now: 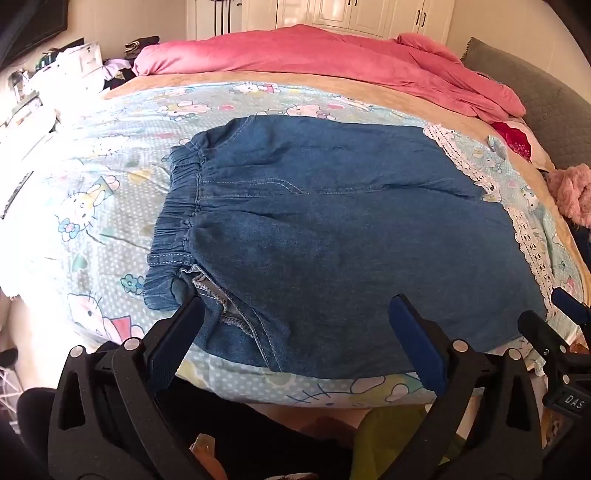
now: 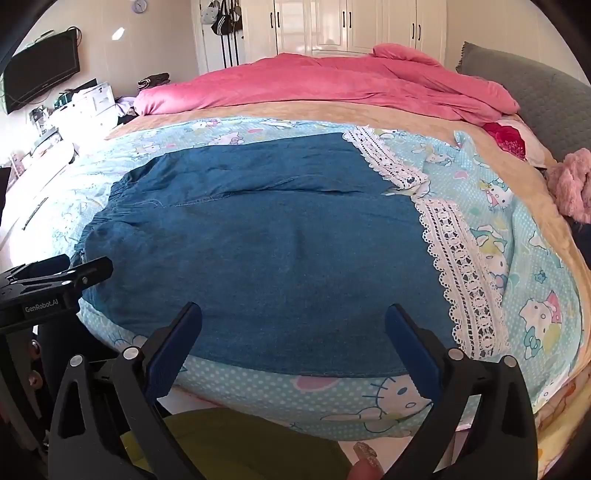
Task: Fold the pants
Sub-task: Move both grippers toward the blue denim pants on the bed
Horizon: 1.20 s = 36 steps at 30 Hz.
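A bed (image 1: 40, 192) with a pale blue cartoon-cat sheet fills both views, a pink blanket (image 1: 332, 62) bunched across its upper part. The blue denim pants (image 1: 332, 229) lie flat in the middle of each frame, waistband (image 1: 177, 221) at the left, white lace hem (image 1: 532, 251) at the right. White wardrobe doors (image 2: 343, 26) run along the top edge; a dark screen (image 2: 40, 81) hangs at upper left in the right wrist view. At the bottom of its own view, the left gripper (image 1: 295, 306) has its fingers spread wide over the pants' near edge, holding nothing. The right gripper (image 2: 293, 314) is likewise spread wide and empty.
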Tool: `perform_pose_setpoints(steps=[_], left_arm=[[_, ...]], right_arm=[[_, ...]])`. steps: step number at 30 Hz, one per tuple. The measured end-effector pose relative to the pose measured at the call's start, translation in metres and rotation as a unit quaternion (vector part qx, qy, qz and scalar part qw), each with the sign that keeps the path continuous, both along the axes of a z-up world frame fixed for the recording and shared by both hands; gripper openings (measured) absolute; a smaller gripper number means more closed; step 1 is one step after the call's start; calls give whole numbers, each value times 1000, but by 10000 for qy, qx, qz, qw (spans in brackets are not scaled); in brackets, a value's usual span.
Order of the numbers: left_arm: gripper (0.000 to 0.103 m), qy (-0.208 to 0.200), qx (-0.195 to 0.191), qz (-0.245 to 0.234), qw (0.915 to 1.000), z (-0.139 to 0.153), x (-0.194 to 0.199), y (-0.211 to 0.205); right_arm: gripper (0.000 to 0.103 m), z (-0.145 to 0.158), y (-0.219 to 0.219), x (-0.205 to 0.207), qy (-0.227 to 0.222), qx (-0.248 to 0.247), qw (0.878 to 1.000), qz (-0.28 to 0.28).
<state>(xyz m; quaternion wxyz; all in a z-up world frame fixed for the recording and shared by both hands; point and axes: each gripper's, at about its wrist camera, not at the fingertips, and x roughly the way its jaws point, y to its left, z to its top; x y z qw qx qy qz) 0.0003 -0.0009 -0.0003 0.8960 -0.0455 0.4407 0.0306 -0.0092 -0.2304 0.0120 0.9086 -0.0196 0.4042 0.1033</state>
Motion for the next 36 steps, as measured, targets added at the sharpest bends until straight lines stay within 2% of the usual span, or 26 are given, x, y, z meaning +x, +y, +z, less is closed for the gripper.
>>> perform_pose_setpoints(steps=[11,13,36], left_arm=[[94,-76,14,-64,9999,15,-4,-10],[94,-95,-102,-57,9999,12,-4,-2],[94,-184,-126,-133,9997,17,-10,-4]], right_arm=[[99,8,6,-3,-13,-40,10000,-42],[99,8,6,-4,-68,-21,9999,93],[99,11,13,-8,-166,-51,9998,137]])
